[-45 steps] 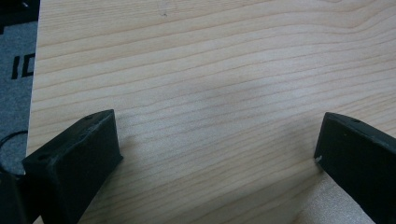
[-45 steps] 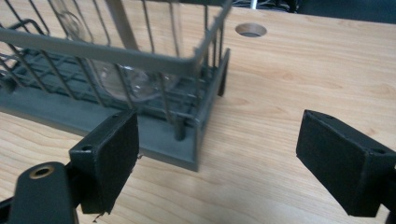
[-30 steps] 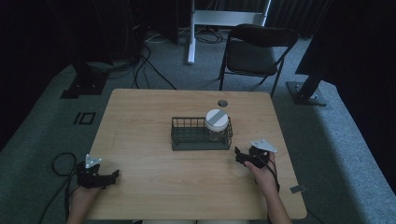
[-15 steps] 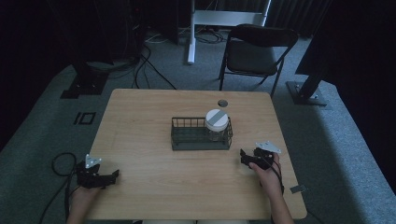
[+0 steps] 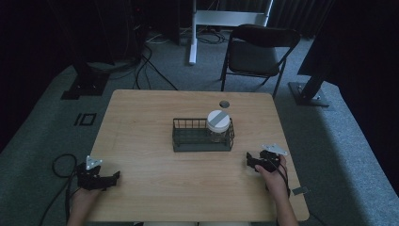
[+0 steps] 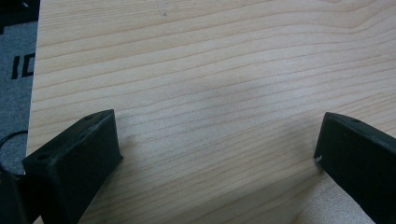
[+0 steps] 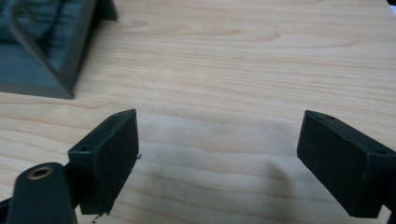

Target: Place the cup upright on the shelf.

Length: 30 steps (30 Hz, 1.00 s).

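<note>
Pale wood grain runs under both of my grippers, and the table (image 5: 150,122) takes up the middle of the high view. Nearest me, my left gripper (image 5: 112,178) sits at the table's near left corner, its jaws pointing right across the top. In the left gripper view (image 6: 217,154) the two black jaws stand wide apart with nothing but bare wood between them; they hold nothing. A cable (image 5: 59,165) loops off this gripper onto the grey carpet (image 5: 42,141) beside the table's left edge.

My right gripper (image 5: 250,162) rests near the table's right edge, a little farther from me than the left one, with my right hand (image 5: 275,176) behind it and the grey three-cornered plate on top. In the right gripper view (image 7: 217,154) its jaws are also spread wide and empty, over plain wood, and the corner of the wire basket shows at the upper left of that view.

Farther on, near the table's middle, stands the dark wire basket (image 5: 190,136). A clear jar with a white lid (image 5: 218,121) stands upright in the basket's right end. My right gripper is near the basket's right front corner but apart from it.

Beyond the basket, near the far edge, is a small round dark hole (image 5: 224,104) in the table. Past the table stands a black folding chair (image 5: 256,52).
</note>
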{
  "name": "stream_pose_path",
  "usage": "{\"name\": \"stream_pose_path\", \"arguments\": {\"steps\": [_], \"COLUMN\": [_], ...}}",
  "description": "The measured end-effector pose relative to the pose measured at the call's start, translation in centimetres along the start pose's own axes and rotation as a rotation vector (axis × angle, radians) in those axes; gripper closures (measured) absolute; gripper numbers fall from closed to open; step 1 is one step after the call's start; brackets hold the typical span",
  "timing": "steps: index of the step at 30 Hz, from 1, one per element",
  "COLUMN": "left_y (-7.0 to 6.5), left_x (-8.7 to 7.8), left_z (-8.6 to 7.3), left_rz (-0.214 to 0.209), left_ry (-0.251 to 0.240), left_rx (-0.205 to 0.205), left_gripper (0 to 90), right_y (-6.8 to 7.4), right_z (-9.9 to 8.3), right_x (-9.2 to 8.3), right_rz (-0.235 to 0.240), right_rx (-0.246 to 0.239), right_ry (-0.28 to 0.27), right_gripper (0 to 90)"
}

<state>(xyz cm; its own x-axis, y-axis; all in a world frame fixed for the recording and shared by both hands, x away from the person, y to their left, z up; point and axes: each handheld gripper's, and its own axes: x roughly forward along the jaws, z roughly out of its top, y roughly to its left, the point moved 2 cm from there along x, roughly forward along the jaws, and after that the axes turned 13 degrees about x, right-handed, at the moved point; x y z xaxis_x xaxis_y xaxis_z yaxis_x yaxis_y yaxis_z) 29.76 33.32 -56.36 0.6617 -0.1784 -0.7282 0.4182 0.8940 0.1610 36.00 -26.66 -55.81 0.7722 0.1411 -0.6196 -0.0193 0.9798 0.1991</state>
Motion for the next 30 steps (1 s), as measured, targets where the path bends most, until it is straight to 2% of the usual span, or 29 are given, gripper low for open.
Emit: {"name": "stream_pose_path", "arguments": {"steps": [10, 18, 30], "left_y": [0.0, 0.0, 0.0], "left_x": [0.0, 0.0, 0.0], "left_z": [0.0, 0.0, 0.0], "left_rz": [0.0, 0.0, 0.0], "left_ry": [0.0, 0.0, 0.0], "left_rx": [-0.001, 0.0, 0.0], "left_gripper": [0.2, 0.2, 0.2], "right_y": [-1.0, -1.1, -1.2], "right_z": [-0.3, -0.4, -0.4], "right_x": [0.2, 0.2, 0.3], "right_rz": [-0.032, -0.057, -0.042], "right_rx": [0.02, 0.012, 0.008], "right_ry": [0.039, 0.074, 0.088], "right_gripper": [12.7, 12.7, 11.0]}}
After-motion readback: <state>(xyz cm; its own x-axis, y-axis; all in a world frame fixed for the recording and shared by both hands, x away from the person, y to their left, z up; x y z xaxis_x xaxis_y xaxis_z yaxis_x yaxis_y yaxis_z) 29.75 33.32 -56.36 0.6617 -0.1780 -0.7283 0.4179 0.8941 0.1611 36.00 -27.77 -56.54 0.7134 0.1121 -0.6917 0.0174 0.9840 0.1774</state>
